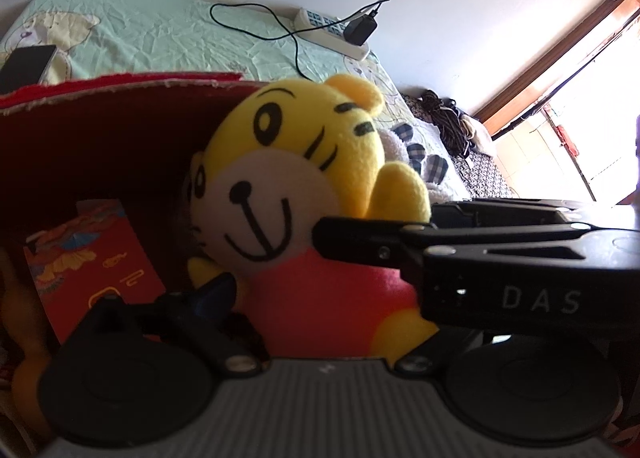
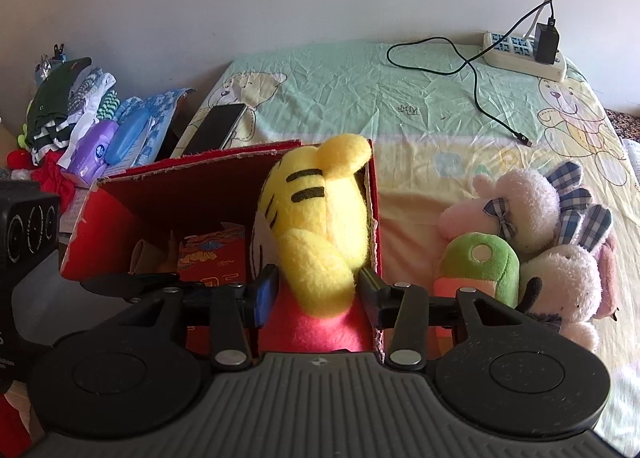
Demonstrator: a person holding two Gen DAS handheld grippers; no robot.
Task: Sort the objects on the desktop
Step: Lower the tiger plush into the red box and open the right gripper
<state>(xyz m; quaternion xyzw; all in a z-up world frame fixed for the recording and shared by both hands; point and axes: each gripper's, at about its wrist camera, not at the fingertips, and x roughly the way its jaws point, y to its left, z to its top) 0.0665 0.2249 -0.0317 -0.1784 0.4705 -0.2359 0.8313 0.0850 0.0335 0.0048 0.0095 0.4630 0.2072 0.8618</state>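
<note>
1. Right wrist view shows our right gripper (image 2: 316, 294) at the near right corner of the red box (image 2: 132, 194), its 2 fingers on either side of the yellow tiger plush (image 2: 316, 226). The pads look pressed to the toy's red lower body, so we judge it clamped on the plush and lowering it into the box.
2. The plush sits partly inside the box, its head above the rim and leaning on the right wall (image 2: 376, 214). We hold it low on the body, probably so the bulky head stays free while the body settles.
3. Left wrist view shows our left gripper (image 1: 256, 278) close to the plush's front, 1 blue-tipped finger (image 1: 212, 290) near its lower left. The other finger is hard to separate from the right gripper's black arm (image 1: 400, 242) crossing the view, so we cannot tell whether this tool is spread or closed.
4. A red packet (image 1: 96, 258) already stands inside the box, leaving the right side for the toy.
5. Outside, just right of the box, a pile of plush toys (image 2: 536, 242) lies on the bedsheet (image 2: 360, 90), apparently waiting to be sorted.
</note>
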